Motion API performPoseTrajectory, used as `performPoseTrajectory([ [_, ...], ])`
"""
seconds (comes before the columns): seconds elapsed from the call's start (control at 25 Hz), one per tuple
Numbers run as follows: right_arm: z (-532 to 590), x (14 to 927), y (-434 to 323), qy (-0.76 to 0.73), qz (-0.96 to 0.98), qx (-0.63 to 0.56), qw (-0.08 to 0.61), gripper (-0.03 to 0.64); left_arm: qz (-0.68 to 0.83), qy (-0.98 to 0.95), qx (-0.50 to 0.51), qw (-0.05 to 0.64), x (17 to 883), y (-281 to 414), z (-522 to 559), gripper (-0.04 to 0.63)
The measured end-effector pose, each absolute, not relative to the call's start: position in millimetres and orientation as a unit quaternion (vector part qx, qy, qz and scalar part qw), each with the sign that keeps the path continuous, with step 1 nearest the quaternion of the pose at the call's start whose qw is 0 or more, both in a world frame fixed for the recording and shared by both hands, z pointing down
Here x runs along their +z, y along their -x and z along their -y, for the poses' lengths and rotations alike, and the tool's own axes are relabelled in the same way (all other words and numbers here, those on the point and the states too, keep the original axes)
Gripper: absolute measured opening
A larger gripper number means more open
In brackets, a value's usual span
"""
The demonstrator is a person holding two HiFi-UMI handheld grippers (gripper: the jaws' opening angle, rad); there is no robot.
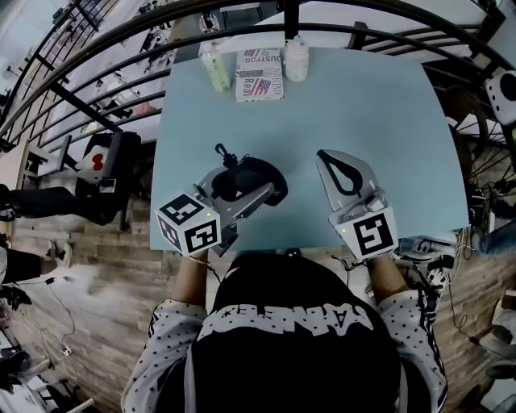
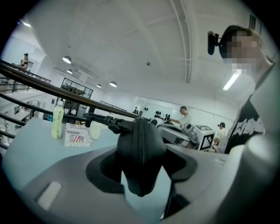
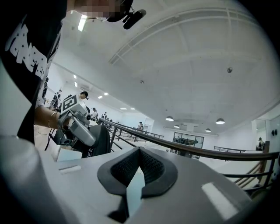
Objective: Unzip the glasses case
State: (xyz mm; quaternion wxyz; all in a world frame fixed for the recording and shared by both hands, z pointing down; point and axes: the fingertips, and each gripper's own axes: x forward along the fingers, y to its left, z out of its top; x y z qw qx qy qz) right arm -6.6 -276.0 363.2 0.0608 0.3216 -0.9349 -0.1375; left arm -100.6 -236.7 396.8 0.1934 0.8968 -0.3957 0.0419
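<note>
Stretching crosswise, glasses case (image 1: 256,179), strap (image 1: 224,152) far-left.

A pale blue worktop (image 1: 387,121) is standing against a black metal railing (image 1: 290,18) that is curving round its far and left sides. Worn wooden floor (image 1: 97,323) is showing beyond its left and near edges. Overhead, a white ceiling (image 2: 131,43) is spanning a large hall, with round lamps (image 2: 66,59) glowing in a row and a strip light (image 2: 232,81) shining at the right. Past the railing, distant people (image 2: 183,117) are standing among equipment, and a pale wall (image 2: 204,115) is closing the far end.
</note>
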Motion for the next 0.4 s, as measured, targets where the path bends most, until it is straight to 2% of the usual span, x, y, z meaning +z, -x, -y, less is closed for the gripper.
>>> performPoseTrajectory([
  [0.4, 274.8, 363.3, 9.0, -0.319, 0.936, -0.138, 0.063, 0.003, 0.4, -0.895, 0.047, 0.191, 398.3, 103.0, 234.9, 0.0],
])
